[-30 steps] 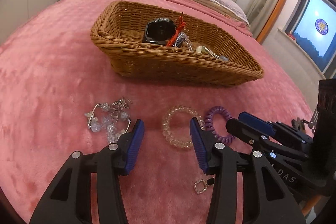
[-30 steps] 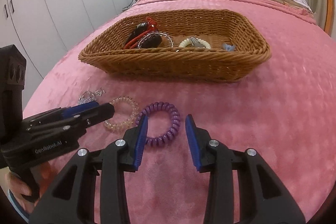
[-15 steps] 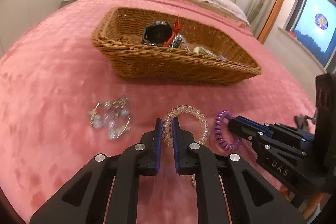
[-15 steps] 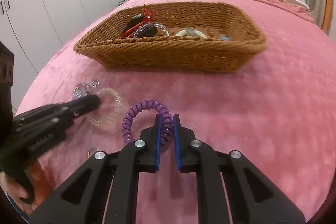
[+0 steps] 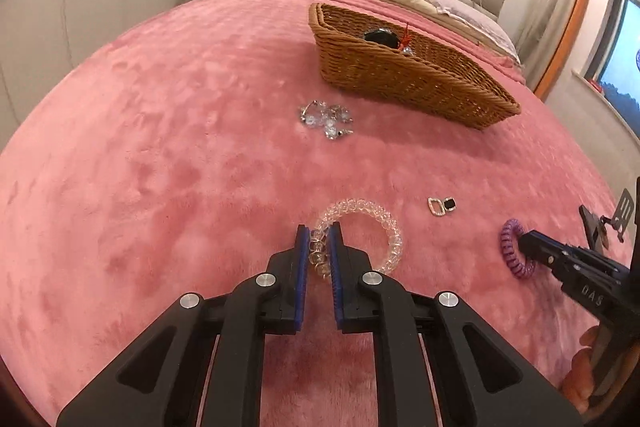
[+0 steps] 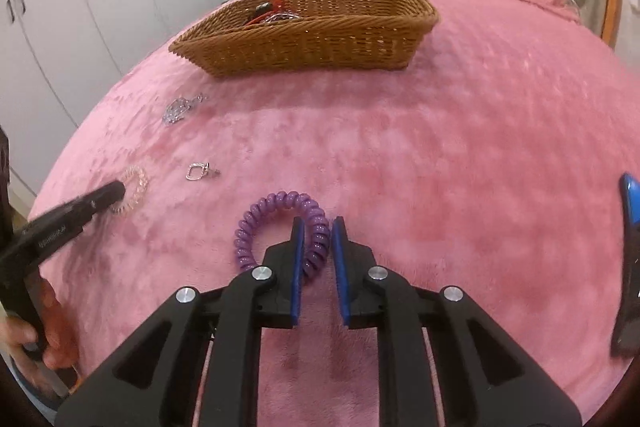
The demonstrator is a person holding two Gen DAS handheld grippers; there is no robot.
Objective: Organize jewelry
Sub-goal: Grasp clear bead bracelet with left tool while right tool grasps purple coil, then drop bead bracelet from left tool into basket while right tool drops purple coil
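Note:
My left gripper (image 5: 319,233) is shut on the near edge of a clear spiral coil band (image 5: 378,223) and holds it above the pink bedspread. My right gripper (image 6: 318,227) is shut on a purple spiral coil band (image 6: 256,219), also lifted. The purple band also shows in the left wrist view (image 5: 510,247), and the clear band in the right wrist view (image 6: 136,183). A wicker basket (image 5: 408,75) with a black box, red cord and beads stands farther up the bed, and shows in the right wrist view too (image 6: 304,35).
A crystal bracelet (image 5: 328,119) lies on the spread before the basket. A small square earring (image 5: 440,206) lies between the two bands. White wardrobes (image 6: 60,7) line the left side. Pillows and a headboard are at the far end.
Both grippers went from open to shut on their bands, then pulled back and up from the basket with the bands held. The earring now lies uncovered.

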